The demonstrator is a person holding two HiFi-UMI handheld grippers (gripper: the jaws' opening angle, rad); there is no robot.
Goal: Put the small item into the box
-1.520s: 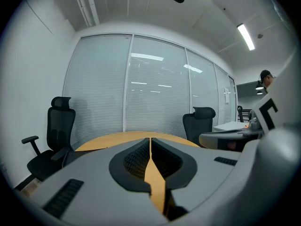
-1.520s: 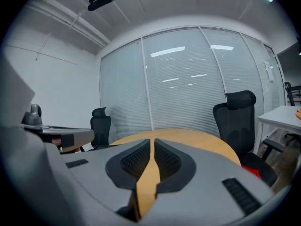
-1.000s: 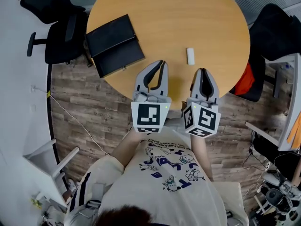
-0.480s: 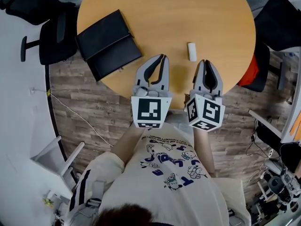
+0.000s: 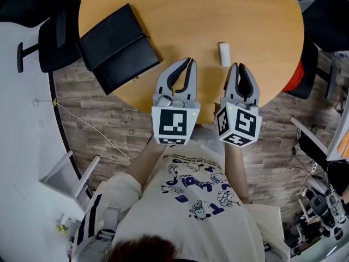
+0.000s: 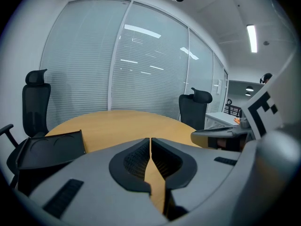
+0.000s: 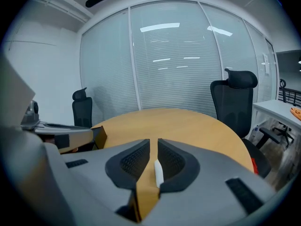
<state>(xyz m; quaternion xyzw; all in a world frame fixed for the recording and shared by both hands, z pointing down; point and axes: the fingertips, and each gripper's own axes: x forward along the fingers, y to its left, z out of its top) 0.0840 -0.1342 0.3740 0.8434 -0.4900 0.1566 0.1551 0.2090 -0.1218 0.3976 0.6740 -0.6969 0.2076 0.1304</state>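
Our left gripper (image 5: 188, 62) and right gripper (image 5: 239, 67) both hold their fingers clenched on nothing, and the small white item (image 5: 224, 54), lying on the surface (image 5: 191, 15) well right of the black box (image 5: 116, 47), looks light, stiff and slick, so we would pinch its long sides.

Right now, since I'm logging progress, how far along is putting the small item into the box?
Done: the black box lies open on the table, left side. In hand: nothing; left gripper and right gripper are shut and empty at the near edge, the right one aimed at the small white item lying on the table. Left: grasp it, carry it over, place it in the box.
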